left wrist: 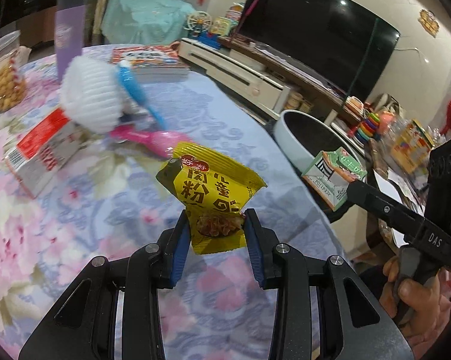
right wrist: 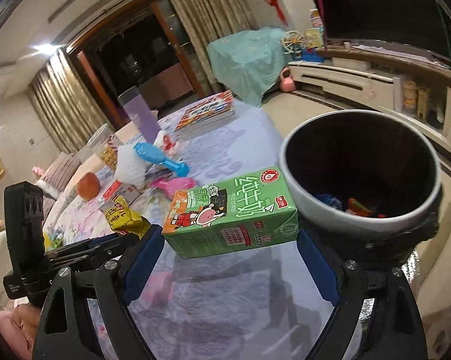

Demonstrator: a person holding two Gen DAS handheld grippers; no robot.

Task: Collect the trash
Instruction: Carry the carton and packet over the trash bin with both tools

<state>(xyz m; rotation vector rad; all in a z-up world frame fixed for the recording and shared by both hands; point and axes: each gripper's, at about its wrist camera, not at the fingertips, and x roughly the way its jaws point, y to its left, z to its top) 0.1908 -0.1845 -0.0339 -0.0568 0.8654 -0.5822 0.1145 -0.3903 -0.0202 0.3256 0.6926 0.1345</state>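
Left claw: the left gripper pinched a yellow snack packet by its lower part, one blue pad on each side, and held it up in the air above the table.
Right claw: the right gripper was spread wide, and a green milk carton lay sideways between its blue pads, one pad pressed on each end, lifted off the table.
Packet: it was crumpled, with dark writing and a picture of food on it. In the right view it showed small at the left, past the carton.
Carton: it had a little cartoon cow on it. In the left view it showed at the right, by the bin's rim.
Bin: a round grey bin with a dark inside stood just beside the table's edge, near the carton. A few bright bits of trash lay at its bottom.
Table: it had a flowery cloth of pink and blue.
Other things on the table: a white ribbed thing, a blue brush, a pink brush, a red and white box, a stack of books, a purple cup and a jar of snacks.
Hand: a person's hand held the right claw's handle at the lower right of the left view.
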